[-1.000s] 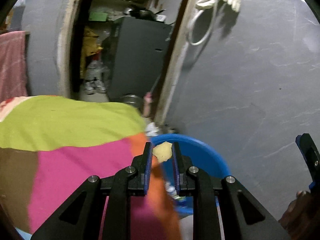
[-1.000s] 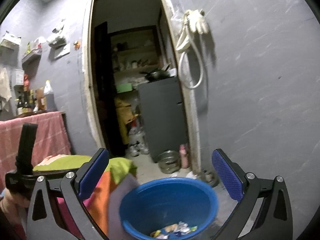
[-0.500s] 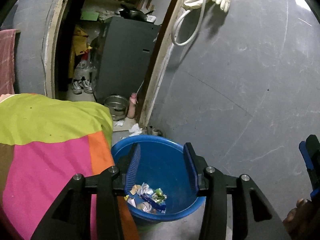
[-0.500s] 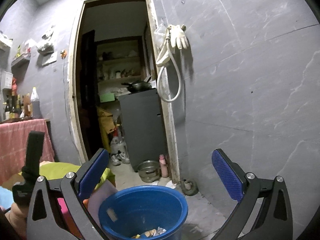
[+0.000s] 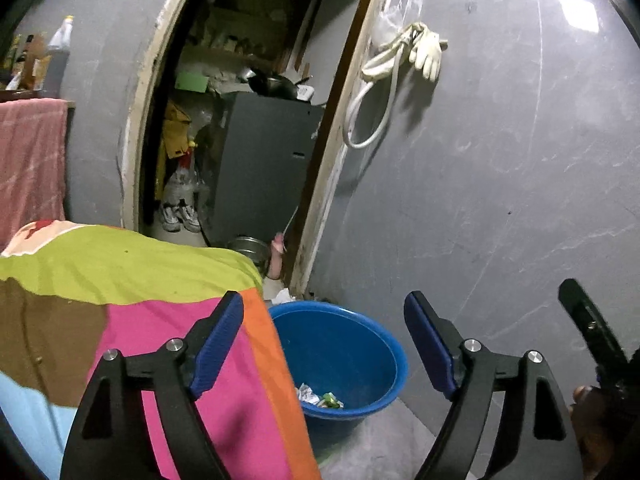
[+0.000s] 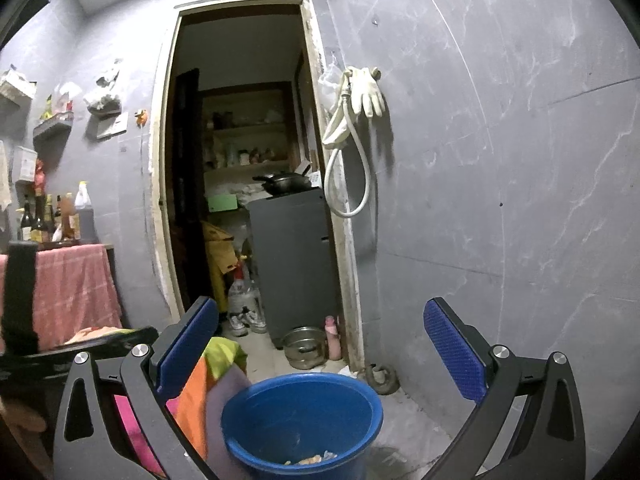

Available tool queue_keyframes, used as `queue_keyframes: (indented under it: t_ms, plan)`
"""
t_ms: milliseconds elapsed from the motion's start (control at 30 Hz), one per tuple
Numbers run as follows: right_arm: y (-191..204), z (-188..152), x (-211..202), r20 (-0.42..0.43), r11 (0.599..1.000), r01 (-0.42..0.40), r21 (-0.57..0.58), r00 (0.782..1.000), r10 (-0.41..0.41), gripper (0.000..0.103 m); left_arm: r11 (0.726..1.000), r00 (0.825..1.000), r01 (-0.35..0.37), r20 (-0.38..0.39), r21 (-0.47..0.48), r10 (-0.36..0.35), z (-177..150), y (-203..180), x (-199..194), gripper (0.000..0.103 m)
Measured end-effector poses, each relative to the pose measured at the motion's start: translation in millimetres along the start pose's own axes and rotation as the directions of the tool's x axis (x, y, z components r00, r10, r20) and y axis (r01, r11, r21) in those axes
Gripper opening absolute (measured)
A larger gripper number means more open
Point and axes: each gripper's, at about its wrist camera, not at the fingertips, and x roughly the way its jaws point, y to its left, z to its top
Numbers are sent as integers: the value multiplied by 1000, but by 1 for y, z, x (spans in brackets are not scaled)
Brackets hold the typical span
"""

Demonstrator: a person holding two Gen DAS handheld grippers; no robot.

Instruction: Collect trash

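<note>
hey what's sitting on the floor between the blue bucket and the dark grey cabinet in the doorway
In the right wrist view, a metal bowl and a pink bottle stand on the floor between the blue bucket and the grey cabinet.

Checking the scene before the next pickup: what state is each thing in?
left gripper: jaws opening, nothing between them
right gripper: open, empty
blue bucket: upright on the floor, wrappers at the bottom
doorway: open
rubber gloves: hanging on the wall
white hose: hanging looped
</note>
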Motion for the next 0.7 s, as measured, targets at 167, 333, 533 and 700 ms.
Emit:
queue_keyframes:
  t_ms: [167, 333, 533, 700]
  plan:
    - [4, 0, -17, -19, 1000, 1, 6, 1000, -1, 103, 999, 998, -34, 60, 6, 34, -9, 1, -43, 95]
    - [10, -3, -38, -46, 1000, -4, 5, 999, 4, 103, 997, 994, -69, 89, 29, 66, -23, -3, -74, 100]
    - [19, -7, -63, -55, 1000, -12, -19, 998, 11, 103, 992, 988, -113, 108, 49, 107, -45, -8, -104, 101]
    - [24, -13, -83, -56, 999, 4, -41, 998, -7, 103, 986, 982, -151, 122, 70, 142, -65, -10, -123, 101]
